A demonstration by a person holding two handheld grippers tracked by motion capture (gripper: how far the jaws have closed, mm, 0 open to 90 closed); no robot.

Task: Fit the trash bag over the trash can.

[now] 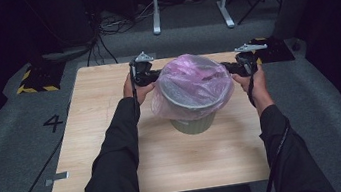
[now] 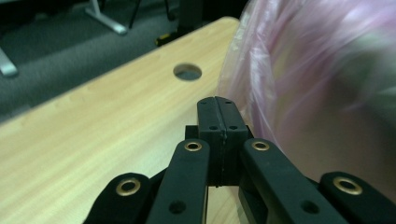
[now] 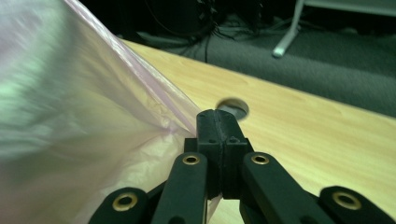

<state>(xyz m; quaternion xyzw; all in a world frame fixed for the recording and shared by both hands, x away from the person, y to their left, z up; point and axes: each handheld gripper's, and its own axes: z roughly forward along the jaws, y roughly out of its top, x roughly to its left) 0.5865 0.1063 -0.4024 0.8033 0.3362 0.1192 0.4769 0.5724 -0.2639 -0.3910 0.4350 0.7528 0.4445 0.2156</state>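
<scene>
The olive bin [image 1: 193,123] stood at table [image 1: 115,149] centre, draped by a pink liner bag [image 1: 192,84]. Left gripper [image 1: 151,76] at nine o'clock and right gripper [image 1: 233,68] at three o'clock, jaws clamped on the film, held opposite edges, apparently to stretch it over the rim.

Dim overhead light fell mainly on the pale wooden tabletop [image 1: 113,134], leaving the surrounding grey carpeted floor [image 1: 8,139] murky and the background nearly black, while the translucent pink plastic bag [image 2: 317,79] looked smeared and out of focus in both gripper views.
</scene>
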